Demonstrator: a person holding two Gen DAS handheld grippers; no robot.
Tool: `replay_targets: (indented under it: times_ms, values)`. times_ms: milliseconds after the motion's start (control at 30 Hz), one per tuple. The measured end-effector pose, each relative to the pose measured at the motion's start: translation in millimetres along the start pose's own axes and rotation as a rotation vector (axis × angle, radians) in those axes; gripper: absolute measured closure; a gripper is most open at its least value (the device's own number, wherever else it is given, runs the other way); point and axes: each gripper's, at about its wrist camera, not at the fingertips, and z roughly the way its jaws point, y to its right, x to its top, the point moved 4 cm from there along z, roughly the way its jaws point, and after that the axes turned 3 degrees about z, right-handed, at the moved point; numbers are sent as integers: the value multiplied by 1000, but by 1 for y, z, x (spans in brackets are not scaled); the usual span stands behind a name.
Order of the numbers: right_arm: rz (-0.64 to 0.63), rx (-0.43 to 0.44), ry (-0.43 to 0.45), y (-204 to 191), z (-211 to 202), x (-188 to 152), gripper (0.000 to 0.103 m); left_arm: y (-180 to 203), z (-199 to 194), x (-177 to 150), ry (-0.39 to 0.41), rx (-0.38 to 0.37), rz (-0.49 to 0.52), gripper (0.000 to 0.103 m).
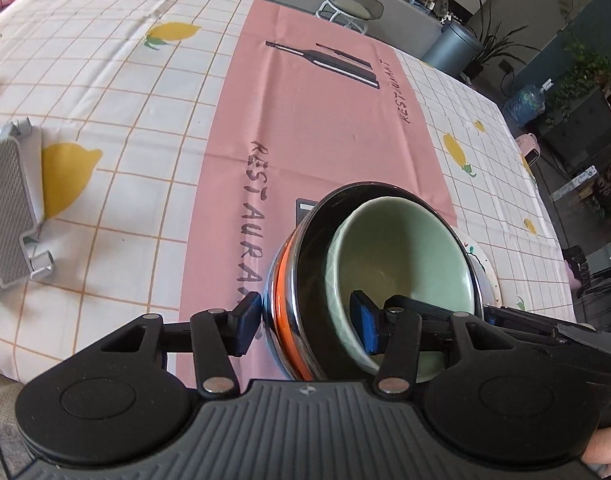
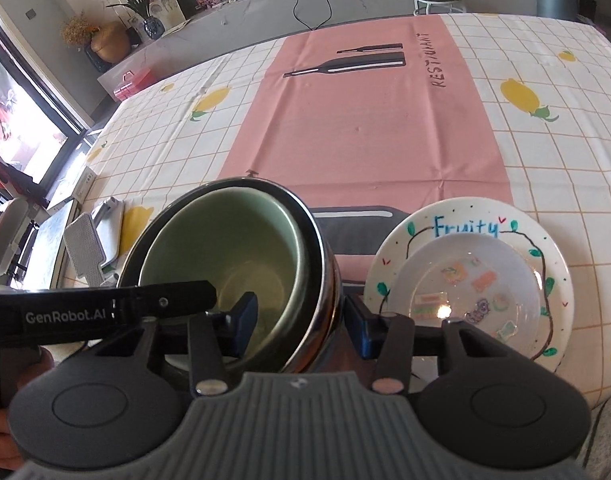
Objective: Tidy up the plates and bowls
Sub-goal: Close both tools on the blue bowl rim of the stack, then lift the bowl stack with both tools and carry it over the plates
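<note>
Both claws straddle the nested bowls' walls: left claw (image 1: 311,330) pinching the green bowl (image 1: 401,264) and steel bowl (image 1: 293,292) together, right claw (image 2: 301,326) likewise, sharing the load. They sit just left of the Fruity plate (image 2: 545,236) on the desk (image 2: 385,128), small plate (image 2: 465,288) stacked atop.

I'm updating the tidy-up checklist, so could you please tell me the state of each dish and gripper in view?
Green bowl: empty, nested in the black bowl.
Black bowl: upright on the tablecloth.
Small plate: stacked on the Fruity plate.
Fruity plate: flat on the tablecloth.
Left gripper: fingers straddle both bowls' walls; contact unclear.
Right gripper: the same, on the opposite side.
</note>
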Motion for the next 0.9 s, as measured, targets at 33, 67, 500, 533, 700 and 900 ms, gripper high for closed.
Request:
replay_targets:
  times_ms: [33,67,500,533,700,900]
  values:
    - [13,9,1,1,1,0,57,-3,4,0,-18,-6,-21,45]
    - [27,22,2,1,2,0,57,-6,6,-1,-17,-19,-44,44]
    - [268,125,-45,13,24,-5,47,-26,10,-2,-37,-116,-191,44]
    - [272,128,-43,13,24,-5,47,-25,10,-2,-40,-111,-189,44]
    - [361,148,-41,24,23,-6,52,-26,12,-1,-41,-113,-214,44]
    - [372,144,-18,23,18,-5,54,-27,8,1,-30,-119,-234,44]
